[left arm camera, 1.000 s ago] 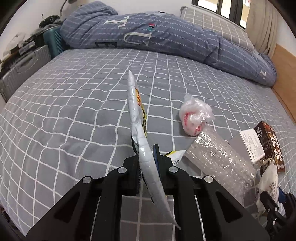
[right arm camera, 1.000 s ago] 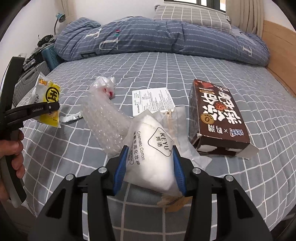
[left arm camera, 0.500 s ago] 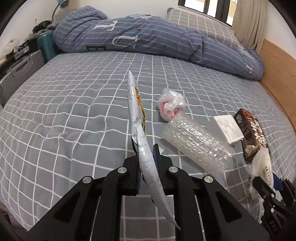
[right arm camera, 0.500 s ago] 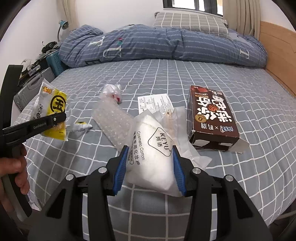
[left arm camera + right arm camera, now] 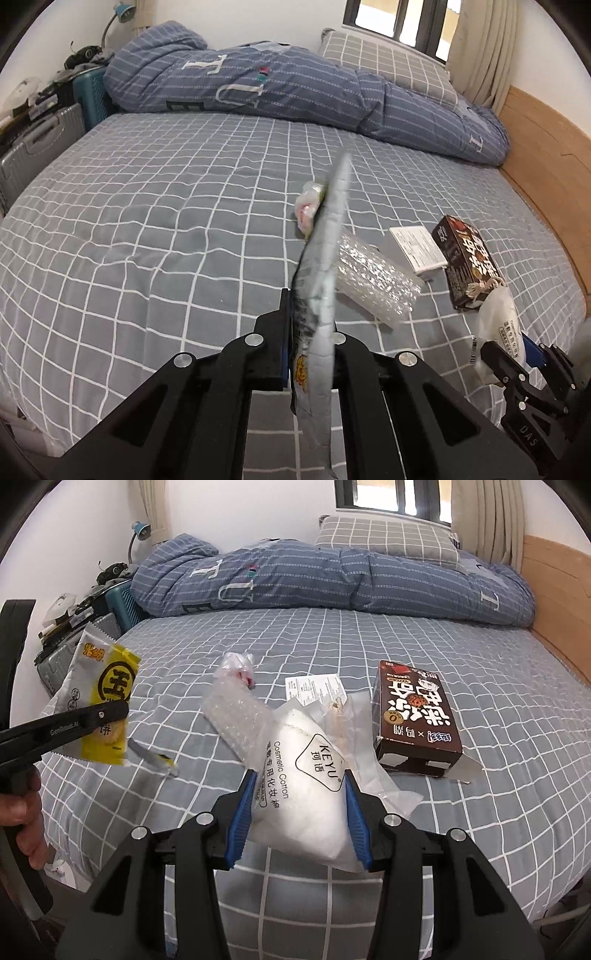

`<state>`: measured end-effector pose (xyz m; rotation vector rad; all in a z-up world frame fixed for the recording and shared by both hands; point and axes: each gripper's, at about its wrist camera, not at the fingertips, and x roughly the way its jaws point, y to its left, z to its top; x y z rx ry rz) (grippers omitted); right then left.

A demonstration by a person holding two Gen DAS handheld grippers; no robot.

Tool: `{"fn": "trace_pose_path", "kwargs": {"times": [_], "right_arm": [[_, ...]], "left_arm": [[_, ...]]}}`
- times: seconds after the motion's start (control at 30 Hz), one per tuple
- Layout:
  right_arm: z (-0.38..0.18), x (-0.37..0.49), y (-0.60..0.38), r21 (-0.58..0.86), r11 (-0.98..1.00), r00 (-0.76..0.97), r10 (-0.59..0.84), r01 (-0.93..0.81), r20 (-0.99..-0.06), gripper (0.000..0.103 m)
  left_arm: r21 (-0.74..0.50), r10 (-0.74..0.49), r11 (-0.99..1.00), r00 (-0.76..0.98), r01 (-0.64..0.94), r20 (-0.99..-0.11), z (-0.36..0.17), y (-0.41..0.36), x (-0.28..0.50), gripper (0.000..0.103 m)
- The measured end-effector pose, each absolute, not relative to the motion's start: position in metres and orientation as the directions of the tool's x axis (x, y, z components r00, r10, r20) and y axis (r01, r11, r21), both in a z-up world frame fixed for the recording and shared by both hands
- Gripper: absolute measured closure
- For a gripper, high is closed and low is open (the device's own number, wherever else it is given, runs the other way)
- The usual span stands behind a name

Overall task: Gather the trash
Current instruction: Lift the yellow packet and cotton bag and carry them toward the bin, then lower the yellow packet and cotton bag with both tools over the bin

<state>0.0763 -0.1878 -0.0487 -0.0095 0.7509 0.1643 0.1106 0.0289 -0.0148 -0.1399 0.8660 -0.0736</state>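
My left gripper is shut on a yellow and silver snack wrapper, held edge-on above the bed; the wrapper also shows in the right wrist view. My right gripper is shut on a white cosmetic cotton bag, lifted over the bed's front part; the bag also shows in the left wrist view. On the grey checked bed lie a bubble wrap piece, a crumpled plastic wad, a white paper slip, a brown snack box and a small wrapper scrap.
A rolled blue striped duvet and a checked pillow lie at the head of the bed. Suitcases stand left of the bed. A wooden panel runs along the right side.
Both grippers have pulled back and up from the bed with their loads. The snack wrapper in the left gripper has tipped to the right.
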Motion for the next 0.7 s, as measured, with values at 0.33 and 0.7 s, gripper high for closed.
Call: {"fn": "trace_pose_path", "kwargs": {"times": [0.33,0.7], "right_arm": [[-0.039,0.057,-0.186,0.040,0.987,0.736,0.144,-0.158,-0.661,0.059],[-0.025,0.031,-0.186,0.048,0.986,0.755,0.154,-0.162,-0.637,0.059]], "left_arm": [[-0.139,-0.119,0.990,0.652,0.020,-0.749,-0.008,0.015,0.078,0.100],[-0.167,-0.128,0.986,0.656,0.002,-0.744,0.003,0.017,0.038,0.100]]}}
